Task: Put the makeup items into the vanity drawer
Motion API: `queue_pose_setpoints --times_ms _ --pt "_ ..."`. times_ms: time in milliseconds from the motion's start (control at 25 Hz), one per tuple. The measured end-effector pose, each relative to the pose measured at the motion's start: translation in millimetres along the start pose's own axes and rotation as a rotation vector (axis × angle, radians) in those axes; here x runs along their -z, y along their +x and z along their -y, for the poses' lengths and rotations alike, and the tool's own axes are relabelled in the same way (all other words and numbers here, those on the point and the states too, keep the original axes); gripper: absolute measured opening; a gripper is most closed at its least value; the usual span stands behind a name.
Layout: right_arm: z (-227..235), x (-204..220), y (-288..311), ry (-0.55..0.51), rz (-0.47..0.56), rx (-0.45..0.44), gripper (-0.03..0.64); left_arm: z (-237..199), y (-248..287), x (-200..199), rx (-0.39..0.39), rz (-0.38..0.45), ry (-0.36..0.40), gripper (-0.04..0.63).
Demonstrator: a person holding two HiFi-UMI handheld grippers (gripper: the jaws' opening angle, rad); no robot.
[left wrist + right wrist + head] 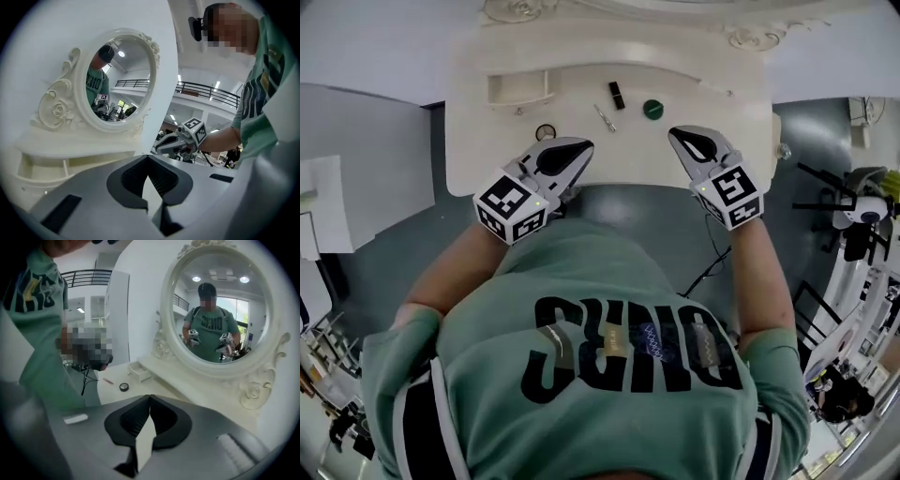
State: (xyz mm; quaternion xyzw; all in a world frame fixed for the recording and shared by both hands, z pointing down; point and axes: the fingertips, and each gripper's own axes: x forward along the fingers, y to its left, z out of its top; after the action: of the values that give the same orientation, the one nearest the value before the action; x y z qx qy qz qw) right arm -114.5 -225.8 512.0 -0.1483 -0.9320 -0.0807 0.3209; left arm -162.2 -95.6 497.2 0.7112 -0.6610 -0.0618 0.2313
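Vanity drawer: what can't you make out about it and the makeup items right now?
Drawer inside: head view too small; right gripper view, its own wall hides it.
Ring-shaped item, thin stick, dark tube, green round item: head view, too small to identify.
Left gripper view: the left gripper itself blocks every item.

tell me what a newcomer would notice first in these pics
The left gripper and right gripper, both shut and empty, hover over the near edge of a cream vanity. Beyond them a few small makeup items lie scattered on its top, among them a black tube and a round green item, with a small open drawer at the left. In the right gripper view the ornate oval mirror reflects the person.
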Motion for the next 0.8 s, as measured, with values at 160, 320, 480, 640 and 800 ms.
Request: queue_pose_setpoints --times_ms 160,320,480,640,800 --pt "-17.3 15.2 87.1 0.012 -0.104 -0.121 0.017 -26.2 -4.2 16.1 -0.028 -0.019 -0.043 0.003" --pt "-28.1 57.9 148.1 0.056 -0.275 -0.149 0.084 -38.2 -5.1 26.5 -0.027 -0.032 -0.066 0.003" --pt "-36.2 94.7 171.4 0.108 -0.388 -0.151 0.091 -40.3 -4.8 39.2 -0.017 -0.053 -0.089 0.003" --pt "-45.9 113.9 179.9 0.120 -0.446 -0.140 0.098 -38.4 -5.1 47.8 -0.006 -0.076 -0.097 0.003" --pt "-48.2 114.9 180.0 0.118 -0.454 -0.126 0.077 -34.5 -2.6 51.5 0.012 -0.095 -0.101 0.003"
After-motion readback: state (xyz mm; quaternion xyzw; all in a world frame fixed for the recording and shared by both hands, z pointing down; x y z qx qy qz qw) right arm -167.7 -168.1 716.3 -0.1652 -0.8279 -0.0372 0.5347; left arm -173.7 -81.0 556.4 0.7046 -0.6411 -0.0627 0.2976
